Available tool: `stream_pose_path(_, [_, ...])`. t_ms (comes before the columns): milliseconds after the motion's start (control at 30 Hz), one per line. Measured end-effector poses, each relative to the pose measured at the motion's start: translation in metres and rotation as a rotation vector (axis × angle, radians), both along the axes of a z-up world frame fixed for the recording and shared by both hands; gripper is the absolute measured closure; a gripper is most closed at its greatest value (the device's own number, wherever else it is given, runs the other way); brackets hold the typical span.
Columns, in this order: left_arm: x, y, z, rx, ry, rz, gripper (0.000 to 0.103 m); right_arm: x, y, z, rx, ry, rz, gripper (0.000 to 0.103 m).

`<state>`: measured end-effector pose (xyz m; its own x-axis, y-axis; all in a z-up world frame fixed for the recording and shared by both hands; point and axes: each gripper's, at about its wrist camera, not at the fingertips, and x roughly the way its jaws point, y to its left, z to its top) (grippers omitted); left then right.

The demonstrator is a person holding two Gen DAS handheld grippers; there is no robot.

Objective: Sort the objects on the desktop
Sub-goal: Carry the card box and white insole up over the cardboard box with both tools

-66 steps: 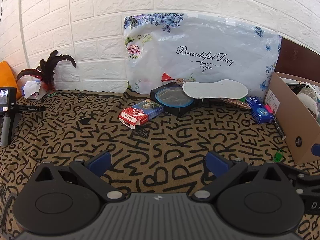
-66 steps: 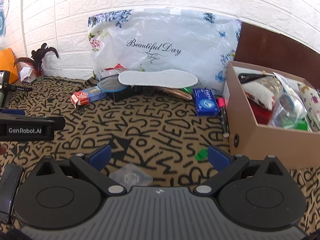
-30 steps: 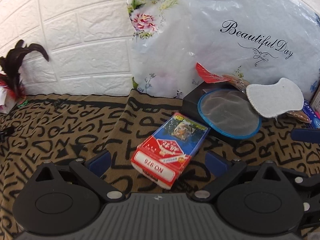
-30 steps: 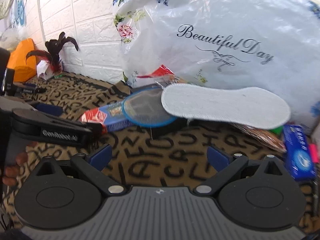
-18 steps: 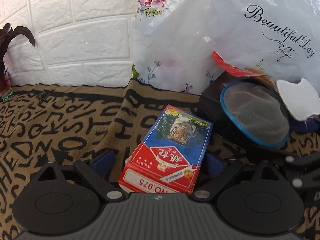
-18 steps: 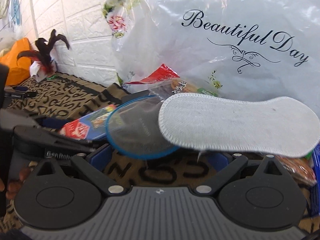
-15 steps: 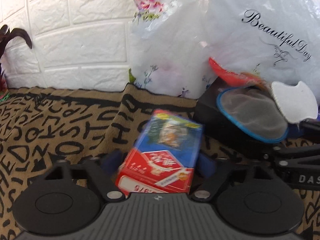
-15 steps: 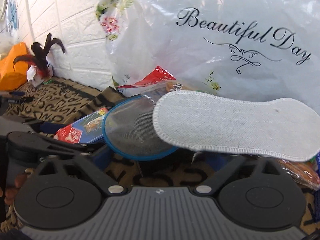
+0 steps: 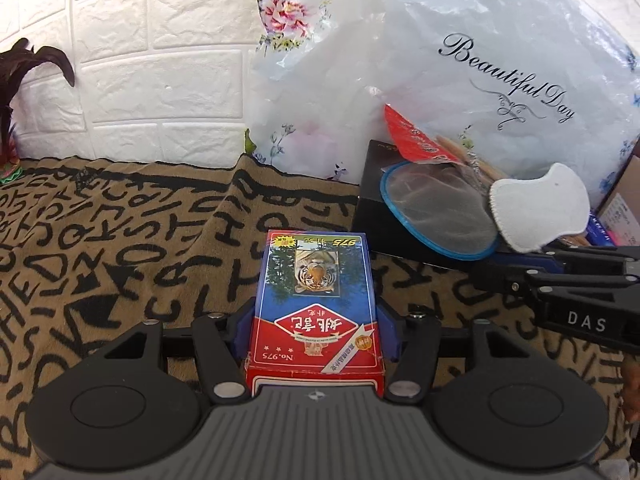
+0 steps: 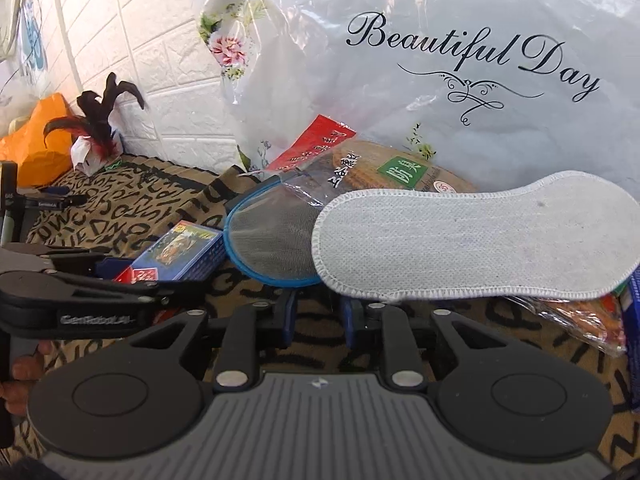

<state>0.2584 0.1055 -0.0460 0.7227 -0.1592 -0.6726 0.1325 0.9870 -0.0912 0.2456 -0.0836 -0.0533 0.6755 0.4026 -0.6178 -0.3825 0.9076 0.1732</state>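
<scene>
Red-blue card box pinched in left gripper, right gripper fingers nrly closed

Home setting, cluttered desktop against wall. White brick-pattern wall panel, letter-print brown cloth as table cover, floral "Beautiful Day" plastic bag, feather ornament, loose insole, snack packet.
</scene>
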Motion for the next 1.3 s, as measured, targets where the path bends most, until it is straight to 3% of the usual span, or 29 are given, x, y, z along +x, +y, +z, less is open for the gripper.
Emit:
stream_pose_path(167, [-0.015,0.004,0.017,-0.038,-0.038,0.007,0.042,-0.018,-0.004,0.008,-0.009,-0.008,0.012,0.080])
stream_pose_path(267, [-0.019,0.004,0.023,-0.074,-0.042,0.001,0.042,-0.029,-0.007,0.015,-0.037,-0.031,-0.007,0.071])
stream_pose_path(333, [-0.022,0.000,0.024,-0.077,-0.044,-0.009,0.042,-0.033,-0.015,0.017,-0.030,-0.030,-0.050,0.039])
stream_pose_path(400, [-0.022,-0.003,0.022,-0.078,-0.041,-0.012,0.042,-0.035,-0.028,0.016,0.006,-0.017,-0.100,0.029])
stream_pose_path(600, [-0.023,-0.009,0.023,-0.085,-0.039,-0.026,0.042,-0.022,-0.066,0.017,0.201,0.060,-0.258,0.021])
stream_pose_path(767, [-0.022,-0.013,0.022,-0.077,-0.034,-0.040,0.042,-0.006,-0.070,0.003,0.182,0.113,-0.395,0.020])
stream_pose_path(900, [-0.020,-0.019,0.018,-0.069,-0.028,-0.048,0.042,-0.008,-0.060,-0.001,0.081,0.164,-0.497,0.017])
stream_pose_path(1033, [-0.021,-0.028,0.016,-0.067,-0.016,-0.066,0.041,0.002,-0.056,-0.003,0.142,0.168,-0.590,0.012])
stream_pose_path(1067, [-0.022,-0.030,0.017,-0.060,-0.018,-0.069,0.041,0.007,-0.055,-0.004,0.132,0.160,-0.593,0.012])
stream_pose_path(1167, [-0.026,-0.033,0.017,-0.050,-0.018,-0.071,0.042,0.005,-0.054,-0.004,0.095,0.129,-0.564,0.038])
stream_pose_path(1200, [-0.027,-0.034,0.017,-0.050,-0.012,-0.071,0.042,0.001,-0.057,-0.005,0.105,0.131,-0.539,0.053])
stream_pose_path(1233, [-0.028,-0.036,0.016,-0.052,-0.007,-0.071,0.042,-0.003,-0.059,-0.005,0.106,0.134,-0.523,0.077])
stream_pose_path(1300, [-0.034,-0.043,0.017,-0.056,-0.005,-0.086,0.042,-0.012,-0.067,-0.005,0.134,0.144,-0.498,0.084])
